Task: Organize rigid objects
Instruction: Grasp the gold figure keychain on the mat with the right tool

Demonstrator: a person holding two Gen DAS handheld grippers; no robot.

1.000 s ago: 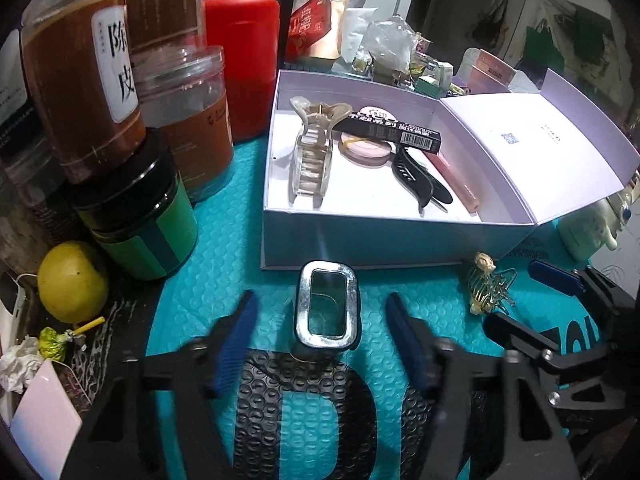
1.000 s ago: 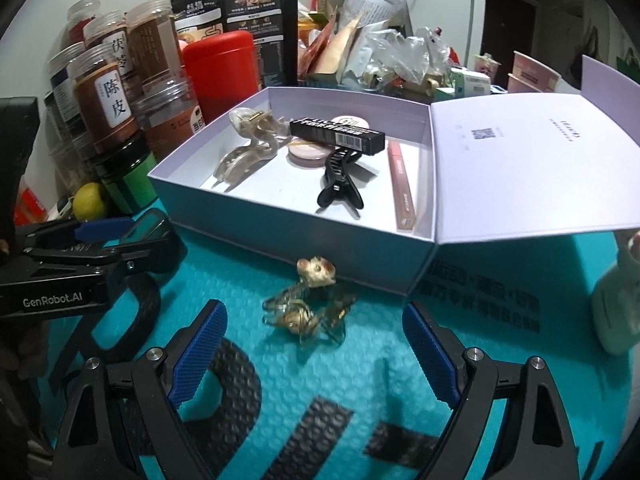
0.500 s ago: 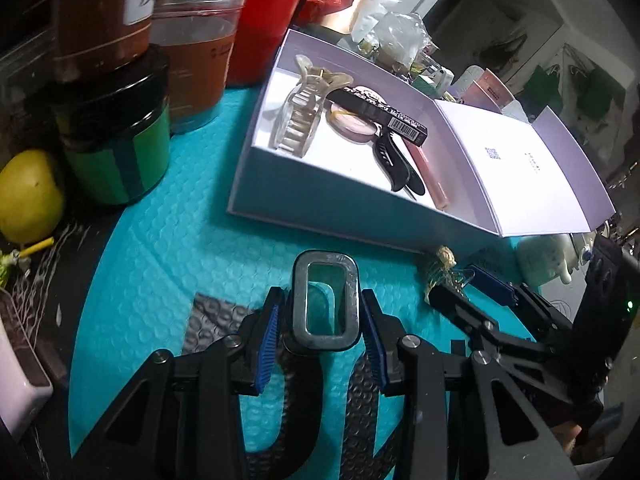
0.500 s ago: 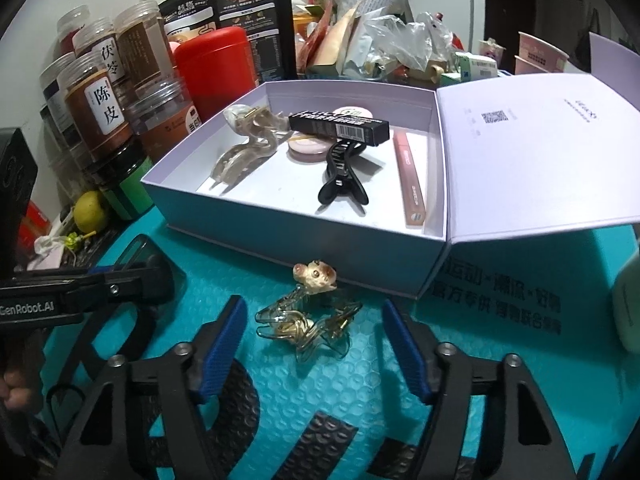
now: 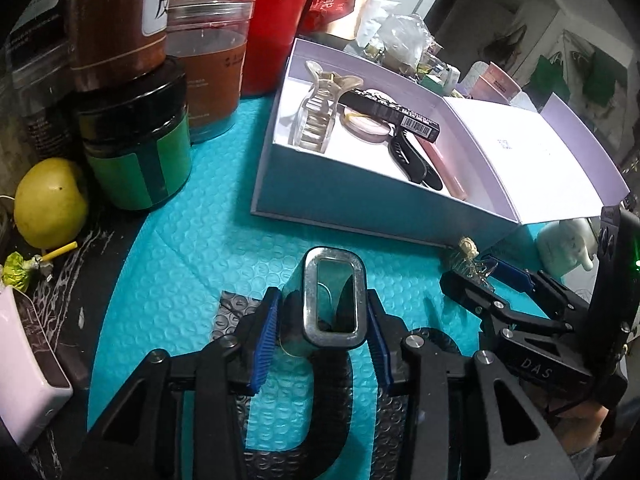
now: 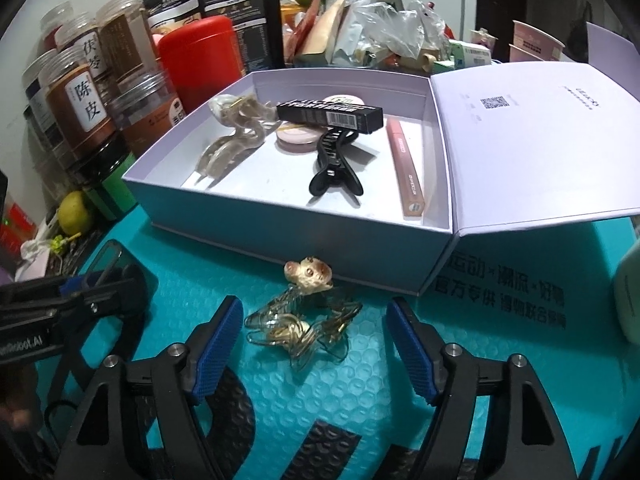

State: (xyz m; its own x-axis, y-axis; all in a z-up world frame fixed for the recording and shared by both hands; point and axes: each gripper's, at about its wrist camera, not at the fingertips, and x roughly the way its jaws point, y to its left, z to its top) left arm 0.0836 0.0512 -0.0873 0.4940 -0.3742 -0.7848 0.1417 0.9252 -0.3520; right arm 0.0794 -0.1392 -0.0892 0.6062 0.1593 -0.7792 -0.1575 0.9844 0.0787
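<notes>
My left gripper point(image 5: 320, 326) has its blue pads pressed on both sides of a silver-rimmed rectangular case point(image 5: 308, 296), which stands upright on the teal mat; its jaws are opening slightly. The right gripper point(image 6: 313, 312) straddles a gold-and-clear hair clip point(image 6: 300, 328) with a cream ornament. Its jaws are opening and the pads stand clear of the clip. Behind both sits an open lilac box point(image 6: 280, 236) holding a translucent claw clip point(image 6: 236, 140), a black claw clip point(image 6: 334, 164), a black carton point(image 6: 328, 112) and a pink tube point(image 6: 406, 168). The right gripper point(image 5: 476, 276) also appears in the left wrist view.
Tall jars point(image 6: 80, 108), a red canister point(image 6: 200, 60) and a green-labelled jar point(image 5: 136, 160) crowd the left side, with a lemon point(image 5: 48, 204) beside them. The box lid point(image 6: 532, 140) lies open to the right. A pale figurine point(image 5: 564, 244) stands near it. Bags clutter the back.
The left gripper went from wide open to closed on the silver-rimmed case and rolled a little. The right gripper narrowed around the gold clip, then widened slightly.
</notes>
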